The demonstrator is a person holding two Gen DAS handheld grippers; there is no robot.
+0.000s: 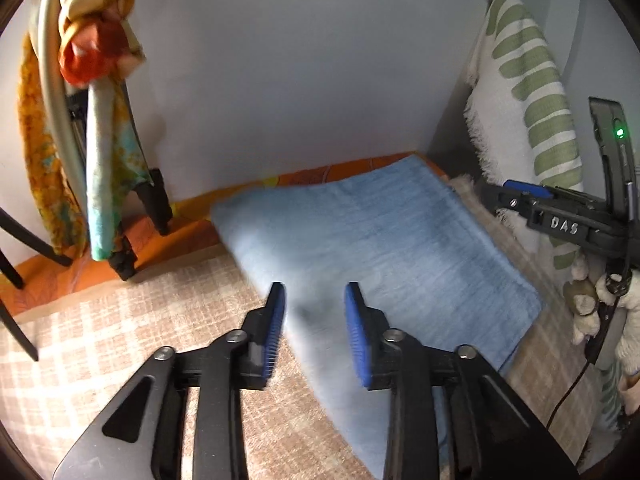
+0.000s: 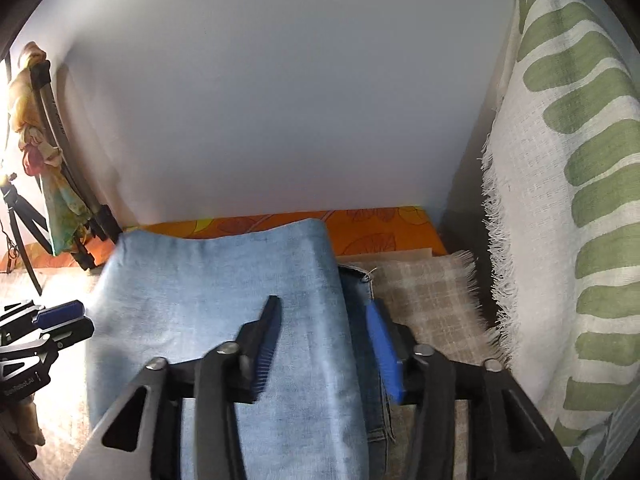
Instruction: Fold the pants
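Light blue denim pants (image 1: 384, 248) lie folded in a flat rectangle on a beige checked cloth (image 1: 120, 340). My left gripper (image 1: 315, 300) is open and empty, just above the pants' near left edge. My right gripper (image 2: 324, 316) is open over the pants (image 2: 224, 304), straddling their right folded edge, where a darker denim layer (image 2: 362, 300) shows underneath. The right gripper also shows at the right in the left wrist view (image 1: 520, 196), and the left gripper at the left in the right wrist view (image 2: 60, 320).
A white wall (image 1: 300, 80) stands close behind. An orange patterned sheet (image 2: 380, 228) runs along its base. A green-and-white fringed cloth (image 2: 560, 200) hangs at the right. A black tripod with colourful scarves (image 1: 100, 140) stands at the left.
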